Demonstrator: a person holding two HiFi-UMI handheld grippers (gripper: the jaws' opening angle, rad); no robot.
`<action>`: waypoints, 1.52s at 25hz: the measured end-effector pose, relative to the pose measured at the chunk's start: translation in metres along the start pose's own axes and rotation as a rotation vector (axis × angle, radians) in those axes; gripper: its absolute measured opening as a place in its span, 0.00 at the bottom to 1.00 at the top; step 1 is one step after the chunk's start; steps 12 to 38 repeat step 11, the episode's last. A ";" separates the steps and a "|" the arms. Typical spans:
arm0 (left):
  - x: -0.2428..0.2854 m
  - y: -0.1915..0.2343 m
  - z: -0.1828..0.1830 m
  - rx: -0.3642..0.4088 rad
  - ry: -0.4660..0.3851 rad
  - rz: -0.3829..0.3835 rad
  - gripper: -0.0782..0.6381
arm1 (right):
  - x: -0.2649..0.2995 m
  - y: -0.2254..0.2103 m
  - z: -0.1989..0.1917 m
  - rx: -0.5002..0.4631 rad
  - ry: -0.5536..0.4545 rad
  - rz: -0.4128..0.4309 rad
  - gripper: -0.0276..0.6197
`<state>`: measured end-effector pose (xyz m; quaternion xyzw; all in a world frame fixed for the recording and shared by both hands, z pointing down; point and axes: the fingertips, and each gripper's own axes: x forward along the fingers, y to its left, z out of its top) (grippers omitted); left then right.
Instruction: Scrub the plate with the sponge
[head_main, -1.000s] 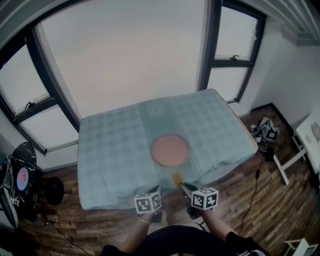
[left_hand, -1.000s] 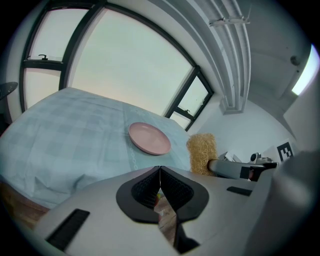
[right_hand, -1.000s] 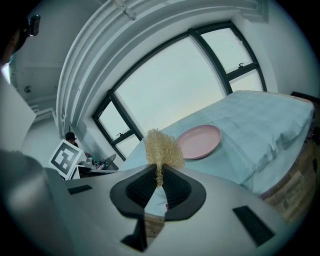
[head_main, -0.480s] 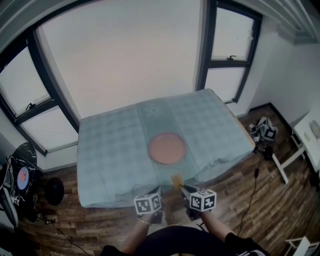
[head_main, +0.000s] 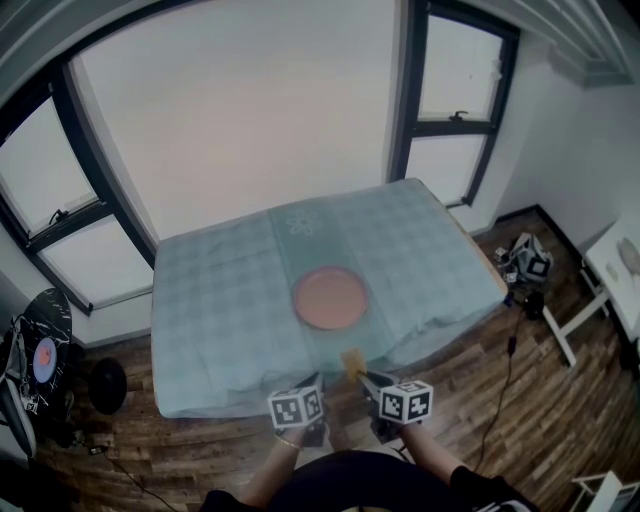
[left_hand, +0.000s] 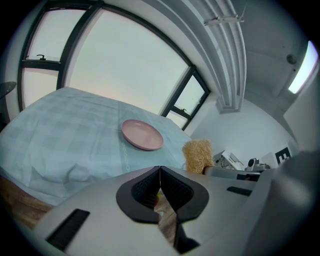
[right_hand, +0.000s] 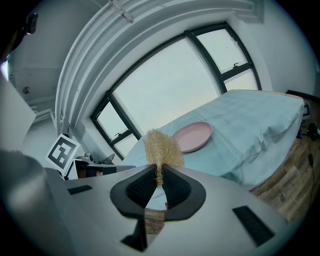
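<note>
A pink plate lies in the middle of the table, which is draped in a light blue checked cloth. The plate also shows in the left gripper view and the plate in the right gripper view. My right gripper is shut on a yellow fibrous sponge, held in the air before the table's near edge. The sponge sticks up from between the jaws. My left gripper is shut with nothing in it, beside the right one, short of the table.
Large windows stand behind the table. A round black object and other gear lie on the wooden floor at the left. A marker cube and cables rest on the floor at the right, near a white table.
The view has drifted slightly, so the plate and table sit a little higher and farther left. Both grippers hold nearly the same place, the sponge still gripped.
</note>
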<state>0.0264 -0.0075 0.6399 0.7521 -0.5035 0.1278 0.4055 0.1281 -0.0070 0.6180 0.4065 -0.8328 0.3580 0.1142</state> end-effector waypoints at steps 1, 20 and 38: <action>0.000 0.000 0.000 0.001 0.000 -0.001 0.12 | 0.000 0.000 0.000 0.001 0.000 0.000 0.10; 0.008 -0.001 -0.001 0.006 0.013 -0.004 0.12 | 0.000 -0.004 -0.001 0.001 0.009 0.004 0.10; 0.008 -0.001 -0.001 0.006 0.013 -0.004 0.12 | 0.000 -0.004 -0.001 0.001 0.009 0.004 0.10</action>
